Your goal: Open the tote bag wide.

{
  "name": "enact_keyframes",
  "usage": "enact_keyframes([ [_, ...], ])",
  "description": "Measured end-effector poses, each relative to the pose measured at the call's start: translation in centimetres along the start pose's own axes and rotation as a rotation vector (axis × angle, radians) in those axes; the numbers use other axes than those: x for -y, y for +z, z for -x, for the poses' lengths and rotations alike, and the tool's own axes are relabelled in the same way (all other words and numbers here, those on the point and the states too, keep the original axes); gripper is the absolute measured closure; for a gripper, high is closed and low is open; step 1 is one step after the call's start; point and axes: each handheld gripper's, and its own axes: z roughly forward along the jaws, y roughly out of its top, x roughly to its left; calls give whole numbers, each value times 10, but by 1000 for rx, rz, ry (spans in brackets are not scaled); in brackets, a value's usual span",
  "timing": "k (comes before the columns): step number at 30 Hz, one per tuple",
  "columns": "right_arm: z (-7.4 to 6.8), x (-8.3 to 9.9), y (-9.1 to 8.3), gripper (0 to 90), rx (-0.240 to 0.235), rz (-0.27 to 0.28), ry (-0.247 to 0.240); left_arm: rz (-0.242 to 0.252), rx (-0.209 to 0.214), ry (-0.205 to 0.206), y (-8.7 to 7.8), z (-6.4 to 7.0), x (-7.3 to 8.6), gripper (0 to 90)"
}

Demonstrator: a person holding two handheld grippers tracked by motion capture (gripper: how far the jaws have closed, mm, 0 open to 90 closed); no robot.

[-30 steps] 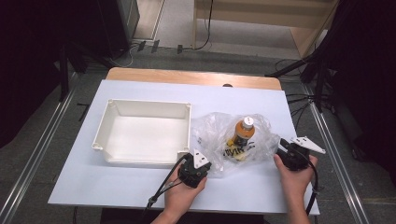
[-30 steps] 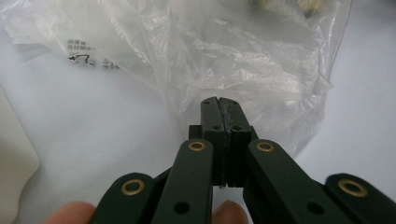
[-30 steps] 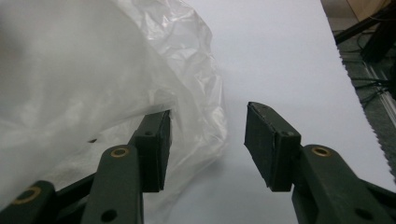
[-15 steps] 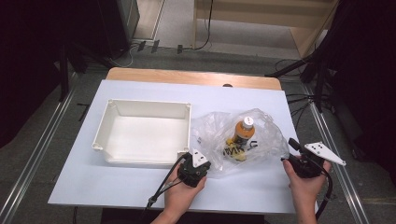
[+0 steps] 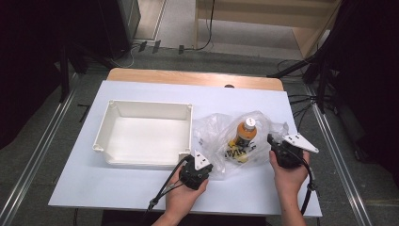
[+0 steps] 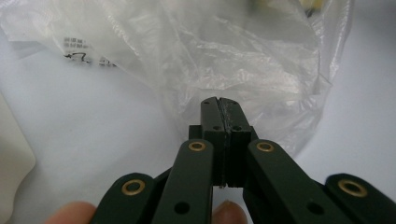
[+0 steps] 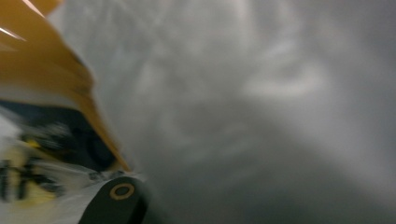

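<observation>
Two hand-held grippers work the plastic bag (image 5: pixel 221 136): left hand-held gripper (image 6: pixel 218 108) clamped on its edge, right hand-held gripper (image 5: pixel 277 149) state unreadable; next, free the bottle (image 5: pixel 244 133).

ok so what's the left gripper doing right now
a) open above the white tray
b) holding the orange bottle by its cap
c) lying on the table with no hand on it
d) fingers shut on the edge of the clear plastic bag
d: in the left gripper view the left gripper has its fingers pressed together on a fold of the clear plastic bag, beside the white tray.
</observation>
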Motion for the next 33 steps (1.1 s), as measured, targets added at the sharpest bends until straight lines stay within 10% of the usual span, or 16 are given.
enact_keyframes([
  [6,17,20,26,896,5,-189,101,0,8,-14,1,-1,0,900],
  [11,18,19,8,456,-62,-67,120,-5,5,-6,0,-1,0,900],
  [17,15,14,-23,260,-54,13,67,0,4,-4,0,-1,0,900],
  [29,0,-25,-68,147,-52,176,31,10,5,-2,1,0,0,900],
  [33,-8,-39,-76,149,21,218,17,10,7,-10,0,0,1,900],
])
